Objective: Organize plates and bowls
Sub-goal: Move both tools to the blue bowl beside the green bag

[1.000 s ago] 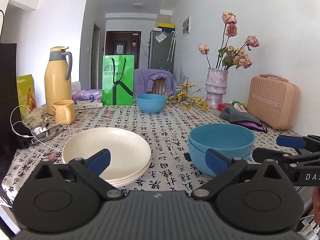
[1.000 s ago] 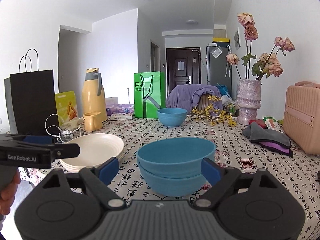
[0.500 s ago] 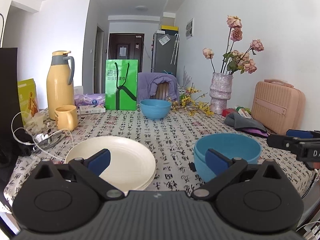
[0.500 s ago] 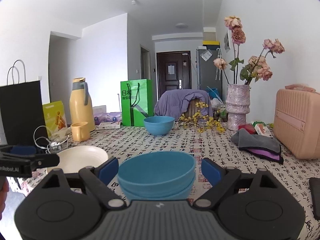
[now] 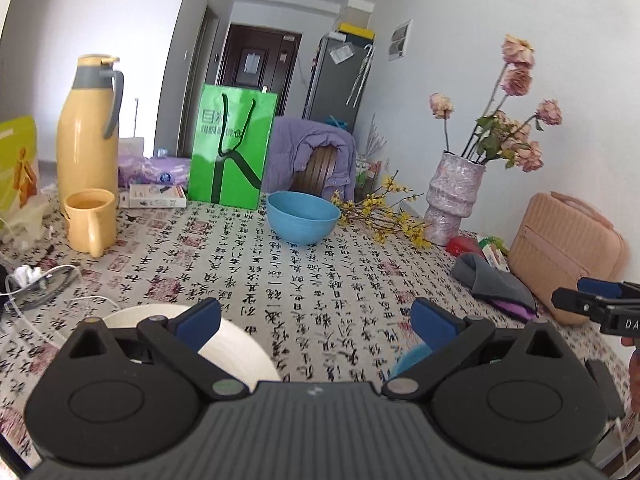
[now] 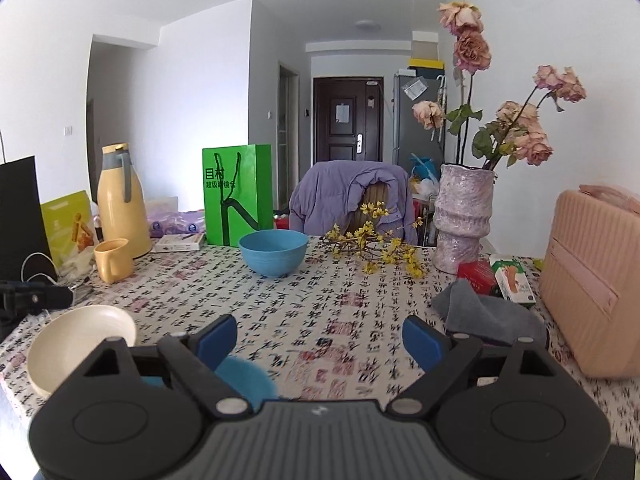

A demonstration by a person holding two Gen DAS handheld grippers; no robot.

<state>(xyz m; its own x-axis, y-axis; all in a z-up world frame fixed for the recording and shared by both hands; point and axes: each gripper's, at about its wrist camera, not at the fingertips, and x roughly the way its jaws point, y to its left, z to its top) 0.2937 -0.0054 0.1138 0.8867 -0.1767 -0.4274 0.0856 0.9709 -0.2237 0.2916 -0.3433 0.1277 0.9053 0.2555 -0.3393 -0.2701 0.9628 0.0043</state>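
Note:
A lone blue bowl (image 5: 303,216) (image 6: 273,250) stands upright at the far middle of the table. Close under my left gripper (image 5: 316,320), the stack of cream plates (image 5: 236,344) (image 6: 80,340) shows partly behind its left finger. A stack of blue bowls (image 6: 248,376) (image 5: 412,356) peeks out beneath my right gripper (image 6: 320,338). Both grippers hover above the tablecloth, open, with nothing between their blue pads. The right gripper's tip (image 5: 580,294) reaches in at the right edge of the left wrist view.
A yellow thermos (image 5: 86,128) and mug (image 5: 90,220) stand at the left, with a green bag (image 5: 230,148) behind. A vase of roses (image 6: 462,216), a pink case (image 6: 592,276) and a grey cloth (image 6: 484,314) occupy the right. Cables (image 5: 40,280) lie at the left edge.
Both grippers moved forward over the table and rose a little. The plates and stacked bowls slid down to the bottom of the views, and the far bowl looks larger.

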